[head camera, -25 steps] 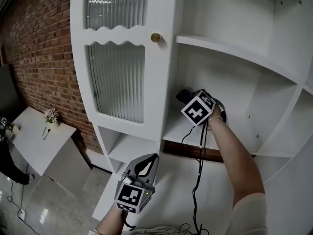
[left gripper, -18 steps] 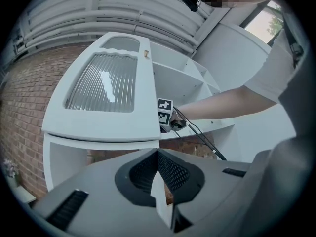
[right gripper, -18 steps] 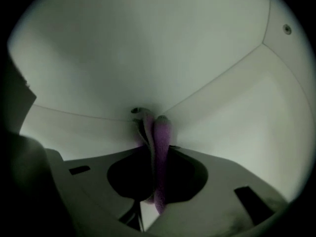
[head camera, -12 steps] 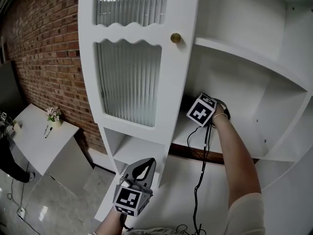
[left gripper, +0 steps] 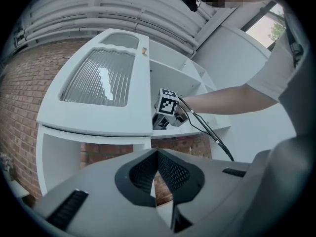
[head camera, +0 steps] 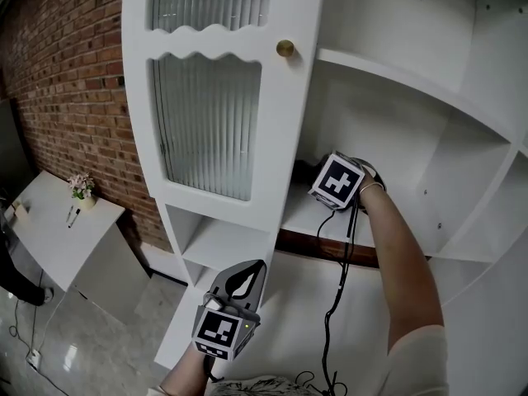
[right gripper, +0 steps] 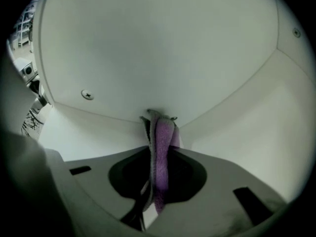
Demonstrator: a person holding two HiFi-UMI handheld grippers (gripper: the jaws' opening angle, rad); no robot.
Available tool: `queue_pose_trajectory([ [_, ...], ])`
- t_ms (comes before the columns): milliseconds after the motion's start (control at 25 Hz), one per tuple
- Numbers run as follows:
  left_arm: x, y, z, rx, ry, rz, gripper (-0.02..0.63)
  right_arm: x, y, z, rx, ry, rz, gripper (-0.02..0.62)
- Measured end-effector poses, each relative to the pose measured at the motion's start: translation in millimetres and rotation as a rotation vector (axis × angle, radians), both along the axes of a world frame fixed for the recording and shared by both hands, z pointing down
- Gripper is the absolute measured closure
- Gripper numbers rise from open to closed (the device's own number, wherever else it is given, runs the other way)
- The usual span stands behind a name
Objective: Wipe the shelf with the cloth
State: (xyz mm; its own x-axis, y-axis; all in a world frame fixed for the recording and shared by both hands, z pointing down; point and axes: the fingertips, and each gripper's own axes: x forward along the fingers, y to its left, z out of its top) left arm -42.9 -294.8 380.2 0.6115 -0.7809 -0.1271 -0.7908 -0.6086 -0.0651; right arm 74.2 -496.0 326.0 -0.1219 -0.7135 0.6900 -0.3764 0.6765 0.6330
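Observation:
My right gripper (right gripper: 160, 149) is shut on a purple cloth (right gripper: 162, 157). The cloth's tip (right gripper: 158, 116) presses into a corner where white panels meet. In the head view the right gripper's marker cube (head camera: 338, 180) is low over the white shelf (head camera: 330, 219) at its left end, and the jaws are hidden behind the door's edge. My left gripper (head camera: 246, 272) hangs below the cabinet, shut on nothing and pointing up. In the left gripper view the shut left gripper (left gripper: 157, 154) points toward the shelf.
A ribbed-glass cabinet door (head camera: 206, 122) with a brass knob (head camera: 285, 48) stands just left of the shelf bay. Another shelf (head camera: 412, 85) lies above. A black cable (head camera: 338, 287) hangs from the right gripper. A brick wall (head camera: 66, 97) and a small white table (head camera: 49, 238) are at left.
The right gripper has slid left along the shelf with the cloth, so its jaws now sit behind the door's edge. The left gripper has stayed put.

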Motion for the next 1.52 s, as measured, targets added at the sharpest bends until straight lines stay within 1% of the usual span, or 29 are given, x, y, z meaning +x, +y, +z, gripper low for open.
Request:
queue_pose_trajectory([
  [80, 1.8, 5.5, 3.1, -0.018, 0.002, 0.005, 0.592, -2.9, 8.2, 0.9, 0.000, 0.003, -0.011, 0.537],
  [160, 3.4, 10.7, 4.4, -0.025, 0.004, 0.010, 0.592, -6.9, 19.0, 0.2, -0.004, 0.029, -0.021, 0.537],
  [560, 4.7, 33.3, -6.4, 0.017, -0.002, 0.023, 0.592, -25.3, 92.7, 3.7, -0.114, 0.256, -0.086, 0.534],
  [720, 6.0, 44.4, -8.8, 0.017, -0.010, 0.035, 0.592, -32.4, 118.9, 4.7, -0.126, 0.318, -0.114, 0.532],
  [880, 8.3, 53.3, -13.1, 0.020, -0.011, 0.044, 0.592, -36.1, 137.4, 4.6, -0.135, 0.356, -0.145, 0.532],
  [1040, 9.8, 58.8, -18.8, 0.038, 0.004, 0.035, 0.592, -37.7, 152.6, 2.4, -0.159, 0.336, -0.174, 0.531],
  [1080, 11.1, 59.1, -18.8, 0.037, 0.009, 0.032, 0.592, -36.9, 153.7, -0.1, -0.147, 0.325, -0.175, 0.531],
  [1160, 16.0, 59.4, -20.2, 0.041, 0.015, 0.031, 0.592, -30.2, 149.2, -8.5, -0.095, 0.317, -0.159, 0.526],
  [1240, 22.8, 58.8, -22.0, 0.046, 0.017, 0.032, 0.592, -13.6, 136.4, -18.7, -0.029, 0.339, -0.118, 0.525],
  [1360, 34.0, 57.7, -23.2, 0.052, 0.014, 0.037, 0.592, 25.3, 107.8, -30.3, 0.047, 0.354, -0.036, 0.525],
  [1520, 42.5, 51.8, -12.5, 0.025, -0.006, 0.033, 0.592, 83.7, 65.0, -38.7, 0.116, 0.289, 0.069, 0.525],
])
